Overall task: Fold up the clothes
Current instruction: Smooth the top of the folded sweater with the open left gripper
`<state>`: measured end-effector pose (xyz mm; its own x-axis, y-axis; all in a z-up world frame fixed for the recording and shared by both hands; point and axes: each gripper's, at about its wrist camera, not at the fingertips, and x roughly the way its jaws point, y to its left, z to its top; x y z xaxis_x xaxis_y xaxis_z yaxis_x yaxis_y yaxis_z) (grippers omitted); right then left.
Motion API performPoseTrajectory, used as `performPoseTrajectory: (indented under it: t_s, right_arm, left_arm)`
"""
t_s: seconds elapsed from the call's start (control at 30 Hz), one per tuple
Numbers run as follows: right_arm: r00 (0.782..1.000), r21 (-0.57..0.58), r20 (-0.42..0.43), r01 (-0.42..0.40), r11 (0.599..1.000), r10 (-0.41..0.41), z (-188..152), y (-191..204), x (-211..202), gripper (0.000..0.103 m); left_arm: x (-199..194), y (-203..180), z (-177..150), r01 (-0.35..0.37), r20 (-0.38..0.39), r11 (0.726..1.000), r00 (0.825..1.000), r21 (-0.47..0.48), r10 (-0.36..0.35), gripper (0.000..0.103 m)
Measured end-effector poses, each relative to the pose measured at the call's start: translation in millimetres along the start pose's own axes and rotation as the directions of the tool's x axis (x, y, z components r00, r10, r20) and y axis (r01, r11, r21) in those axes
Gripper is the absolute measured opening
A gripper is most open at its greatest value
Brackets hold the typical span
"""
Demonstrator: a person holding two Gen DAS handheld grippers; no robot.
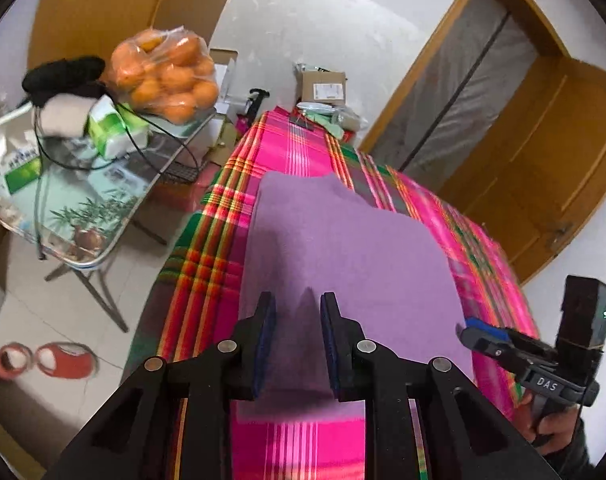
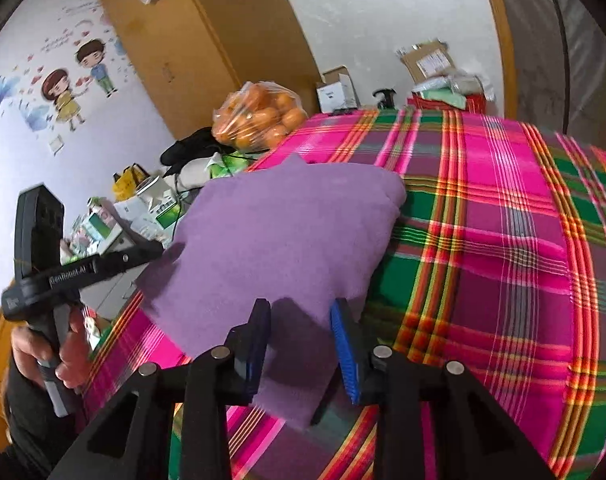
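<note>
The purple cloth (image 1: pixel 343 248) lies folded and mostly flat on the pink checked blanket (image 1: pixel 287 140), soft and plain. The left gripper (image 1: pixel 297 300) and the right gripper (image 2: pixel 301 308) both stand spread over its near edge, pinching nothing.

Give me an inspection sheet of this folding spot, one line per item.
Surface: plaid cloth, pink, green.
Job's things: purple garment lying flat.
Clutter: bag of oranges, boxes on side table.
Grippers: left gripper and right gripper open over the garment's near edge.
Cables: black cable on side table.
Surroundings: wooden door, wall stickers.
</note>
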<state>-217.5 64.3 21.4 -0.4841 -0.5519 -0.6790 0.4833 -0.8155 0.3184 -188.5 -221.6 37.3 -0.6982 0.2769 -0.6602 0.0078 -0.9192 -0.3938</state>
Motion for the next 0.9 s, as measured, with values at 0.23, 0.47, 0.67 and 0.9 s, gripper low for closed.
performPoseTrajectory:
  t_s: [0.23,0.47,0.67,0.9]
  right_arm:
    - [1.0,-0.015,-0.005,0.016,1.0,-0.017,-10.6,5.6,-3.8,0.032]
    - [0.997,-0.034,-0.074,0.021,0.999,-0.023,-28.2,12.5,3.8,0.03]
    - [0.999,0.023,-0.001,-0.042,0.999,0.042,-17.2,3.5,-17.7,0.029]
    - [0.998,-0.013,-0.069,0.013,1.0,-0.013,-26.9,3.1,6.0,0.028]
  left_arm:
    - [4.0,-12.9,-15.4,-0.09,-0.002,0.993,0.996,0.072,0.09,0.022]
    - [3.6,-12.4,-27.5,-0.099,0.013,0.992,0.995,0.077,0.098,0.023]
    - [3.5,-9.1,-29.4,-0.082,0.031,0.994,0.996,0.065,0.08,0.024]
    - [4.6,-7.4,-30.3,-0.074,0.045,0.995,0.996,0.063,0.072,0.025]
